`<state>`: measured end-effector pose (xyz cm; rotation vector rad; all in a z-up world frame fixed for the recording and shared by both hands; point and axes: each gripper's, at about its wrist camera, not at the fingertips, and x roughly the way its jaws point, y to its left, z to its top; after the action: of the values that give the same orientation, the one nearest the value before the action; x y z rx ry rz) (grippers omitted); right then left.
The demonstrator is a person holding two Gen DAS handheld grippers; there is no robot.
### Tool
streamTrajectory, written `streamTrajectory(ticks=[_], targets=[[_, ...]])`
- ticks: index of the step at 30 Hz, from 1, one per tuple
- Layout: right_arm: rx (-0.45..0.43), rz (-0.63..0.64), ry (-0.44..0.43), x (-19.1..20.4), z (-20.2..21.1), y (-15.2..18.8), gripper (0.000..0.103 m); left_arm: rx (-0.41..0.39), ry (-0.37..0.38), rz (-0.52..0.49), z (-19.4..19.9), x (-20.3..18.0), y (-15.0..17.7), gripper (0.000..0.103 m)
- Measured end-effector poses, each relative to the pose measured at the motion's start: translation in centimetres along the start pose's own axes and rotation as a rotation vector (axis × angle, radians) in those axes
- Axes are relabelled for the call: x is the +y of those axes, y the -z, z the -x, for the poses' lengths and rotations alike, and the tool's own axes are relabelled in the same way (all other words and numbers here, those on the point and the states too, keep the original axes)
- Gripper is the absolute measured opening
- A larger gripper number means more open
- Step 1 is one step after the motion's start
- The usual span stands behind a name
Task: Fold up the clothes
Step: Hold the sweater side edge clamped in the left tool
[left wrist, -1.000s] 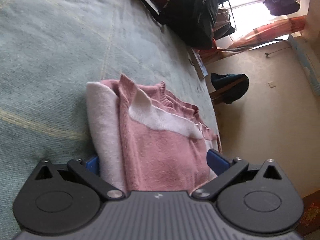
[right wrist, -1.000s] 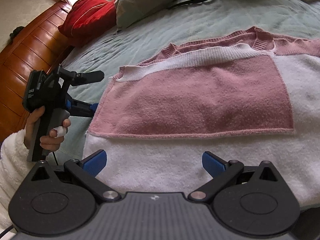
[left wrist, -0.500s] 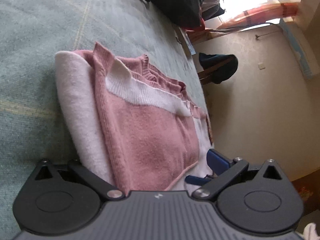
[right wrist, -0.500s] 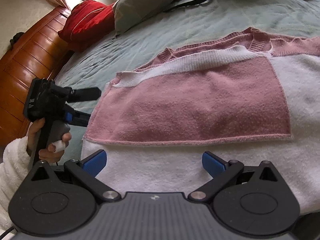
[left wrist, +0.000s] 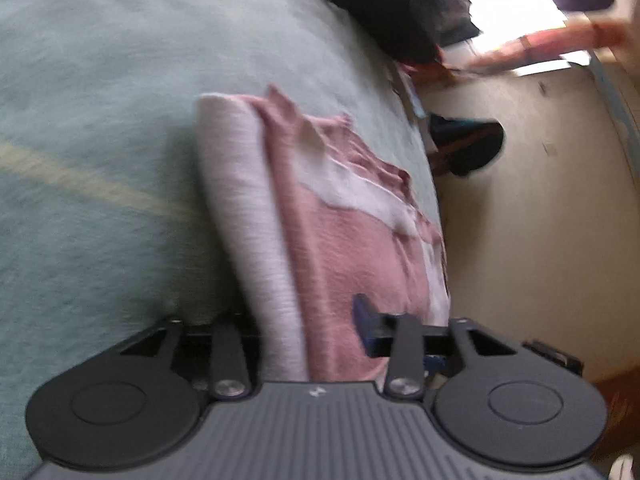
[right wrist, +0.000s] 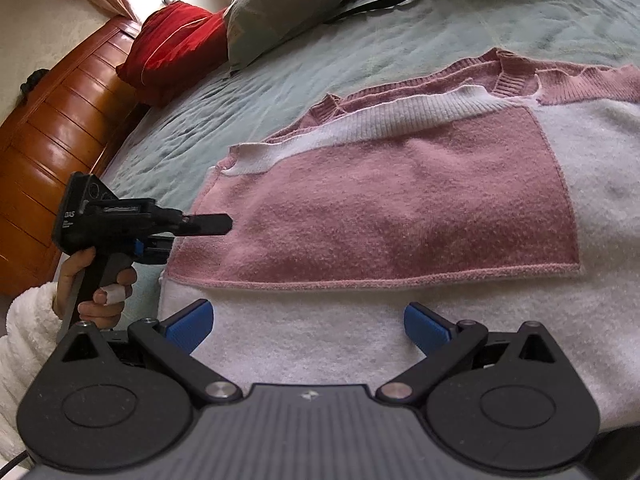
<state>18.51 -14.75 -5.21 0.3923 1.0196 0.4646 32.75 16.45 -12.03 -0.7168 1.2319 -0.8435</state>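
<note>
Beyond the sweater (right wrist: 400, 208) you have bare bed (right wrist: 360, 52) to pass over; further up, the grey pillow (right wrist: 288, 4) and red cushion (right wrist: 176, 52) block the way. Your left tool (right wrist: 208, 225), at the sweater's left edge, bars that side. The wooden bed frame (right wrist: 52, 140) closes off the far left.

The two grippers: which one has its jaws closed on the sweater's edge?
The left gripper, at the sweater's side edge, has just been closing on it. The right gripper hangs wide open above the white hem.
</note>
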Motion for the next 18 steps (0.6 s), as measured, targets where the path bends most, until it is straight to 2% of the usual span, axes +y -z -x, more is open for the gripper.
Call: streamTrajectory(ticks=[1, 3, 12, 18], targets=[[-0.001, 0.004, 0.001, 0.0, 0.0, 0.0, 0.103, 0.001, -0.006, 0.005, -0.1, 0.1, -0.2, 0.041], [-0.008, 0.006, -0.002, 0.1, 0.1, 0.0, 0.103, 0.001, -0.034, 0.013, -0.3, 0.3, -0.4, 0.026], [-0.092, -0.001, -0.005, -0.3, 0.9, -2.1, 0.103, -0.039, -0.134, -0.067, -0.9, -1.4, 0.6, 0.026], [-0.144, -0.007, -0.002, -1.3, 0.4, -4.5, 0.103, -0.038, -0.127, -0.068, 0.2, -1.1, 1.0, 0.026]])
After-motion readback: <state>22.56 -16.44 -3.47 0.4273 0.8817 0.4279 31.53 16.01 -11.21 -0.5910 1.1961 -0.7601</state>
